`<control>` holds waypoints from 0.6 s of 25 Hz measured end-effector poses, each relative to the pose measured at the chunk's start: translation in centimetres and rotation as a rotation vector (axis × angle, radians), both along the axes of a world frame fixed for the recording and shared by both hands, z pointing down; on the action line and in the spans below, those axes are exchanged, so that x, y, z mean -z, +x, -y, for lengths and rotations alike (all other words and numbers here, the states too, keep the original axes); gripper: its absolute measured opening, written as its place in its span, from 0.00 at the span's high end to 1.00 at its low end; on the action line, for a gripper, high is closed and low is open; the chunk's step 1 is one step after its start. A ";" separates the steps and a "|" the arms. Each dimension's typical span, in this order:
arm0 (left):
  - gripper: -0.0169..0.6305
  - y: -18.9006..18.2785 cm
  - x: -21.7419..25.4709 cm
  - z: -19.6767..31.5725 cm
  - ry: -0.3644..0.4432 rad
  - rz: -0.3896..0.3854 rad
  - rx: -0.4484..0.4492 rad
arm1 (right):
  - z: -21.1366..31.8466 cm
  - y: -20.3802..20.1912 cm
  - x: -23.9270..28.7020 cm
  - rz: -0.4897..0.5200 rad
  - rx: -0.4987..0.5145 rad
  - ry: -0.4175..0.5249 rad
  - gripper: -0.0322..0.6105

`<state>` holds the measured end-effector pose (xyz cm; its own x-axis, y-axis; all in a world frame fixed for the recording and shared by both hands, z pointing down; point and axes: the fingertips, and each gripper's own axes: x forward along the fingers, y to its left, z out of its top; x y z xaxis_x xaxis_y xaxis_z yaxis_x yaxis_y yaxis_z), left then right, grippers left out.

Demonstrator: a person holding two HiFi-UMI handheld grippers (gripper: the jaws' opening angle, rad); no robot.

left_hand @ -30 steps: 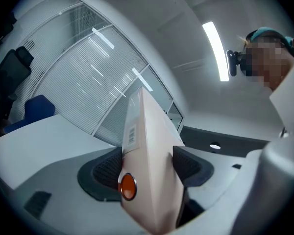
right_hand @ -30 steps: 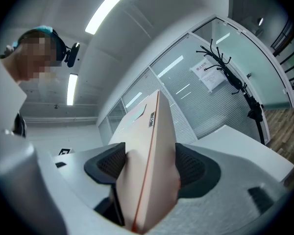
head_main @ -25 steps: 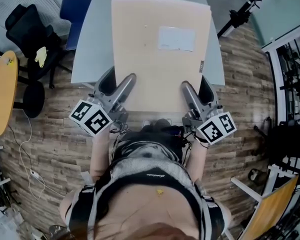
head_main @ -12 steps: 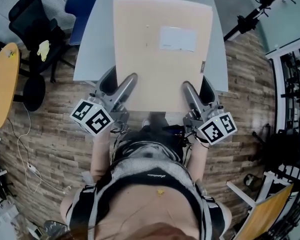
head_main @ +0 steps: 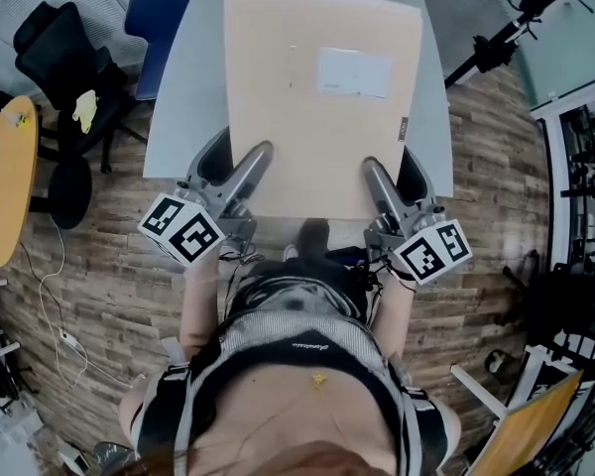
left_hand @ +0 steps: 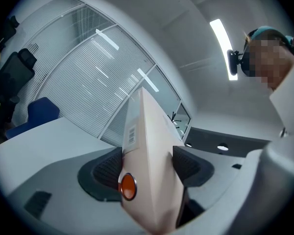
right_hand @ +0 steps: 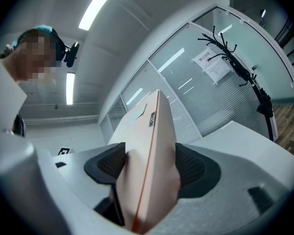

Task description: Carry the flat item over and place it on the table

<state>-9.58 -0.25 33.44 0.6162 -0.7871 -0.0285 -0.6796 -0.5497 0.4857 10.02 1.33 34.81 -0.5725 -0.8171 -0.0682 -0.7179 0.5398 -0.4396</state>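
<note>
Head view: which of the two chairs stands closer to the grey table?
The blue chair: it stands right beside the grey table, at its left edge, while the black office chair sits farther left, apart from it.

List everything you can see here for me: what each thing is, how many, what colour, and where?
flat item: one, beige, over the table, near edge clamped
label: one, white, on the flat item's top
table: one, grey, centre
blue chair: one, blue, at the table's far left corner
office chair: one, black, upper left
round tabletop: one, yellow wood, left edge
stand: one, black, upper right
floor: brown wood pattern, all around
person: one, grey and black clothing, bottom centre
left hand-held gripper: one, grey, shut on the flat item
right hand-held gripper: one, grey, shut on the flat item
</note>
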 end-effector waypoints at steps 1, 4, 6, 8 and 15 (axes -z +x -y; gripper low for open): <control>0.50 0.2 0.1 0.6 0.000 0.001 -0.001 | 0.6 0.1 0.0 0.001 -0.001 0.000 0.48; 0.50 0.3 0.1 2.2 -0.002 0.002 0.005 | 2.4 0.3 0.1 0.003 0.007 -0.002 0.48; 0.50 0.2 0.1 3.3 -0.008 0.001 0.013 | 3.6 0.2 0.1 0.003 0.017 -0.007 0.48; 0.50 0.1 0.3 4.3 -0.011 0.000 0.023 | 4.8 0.1 0.3 0.001 0.028 -0.010 0.48; 0.50 0.0 0.6 7.4 -0.017 -0.003 0.072 | 8.9 0.0 0.6 -0.003 0.078 -0.017 0.48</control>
<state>-9.62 -7.69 32.89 0.5575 -0.8300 -0.0158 -0.7161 -0.4905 0.4966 10.02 -7.53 34.19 -0.6346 -0.7710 -0.0524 -0.6755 0.5864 -0.4471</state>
